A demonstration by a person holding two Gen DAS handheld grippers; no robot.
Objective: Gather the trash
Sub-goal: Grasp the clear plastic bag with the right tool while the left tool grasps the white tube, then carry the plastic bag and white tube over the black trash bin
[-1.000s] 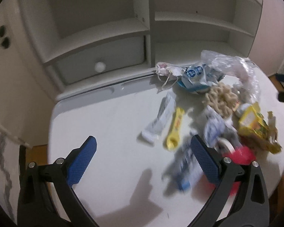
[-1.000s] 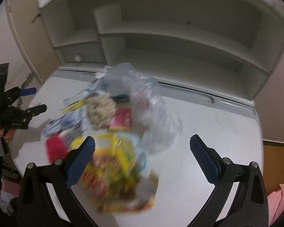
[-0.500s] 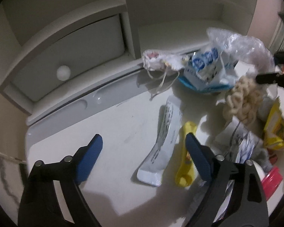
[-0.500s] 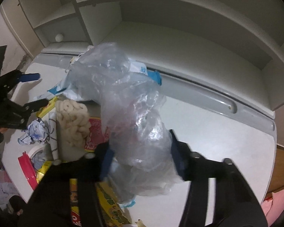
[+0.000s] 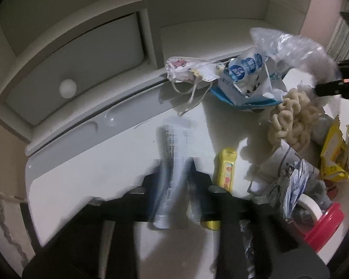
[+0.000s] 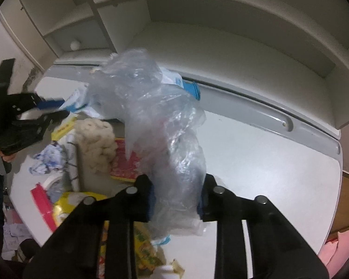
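My left gripper is shut on a long white printed wrapper that lies on the white desk. A yellow tube lies just right of it. My right gripper is shut on a crumpled clear plastic bag and holds it up above the desk; the bag also shows in the left wrist view. The left gripper also shows at the left edge of the right wrist view.
More trash is piled on the desk: a face mask, a blue-and-white milk carton, a beige knitted bundle, a yellow snack packet, crumpled paper, a tape roll, a red lid. A shelf unit with a drawer stands behind.
My left gripper moved forward and closed on the white wrapper. My right gripper closed further on the clear plastic bag and lifted it.
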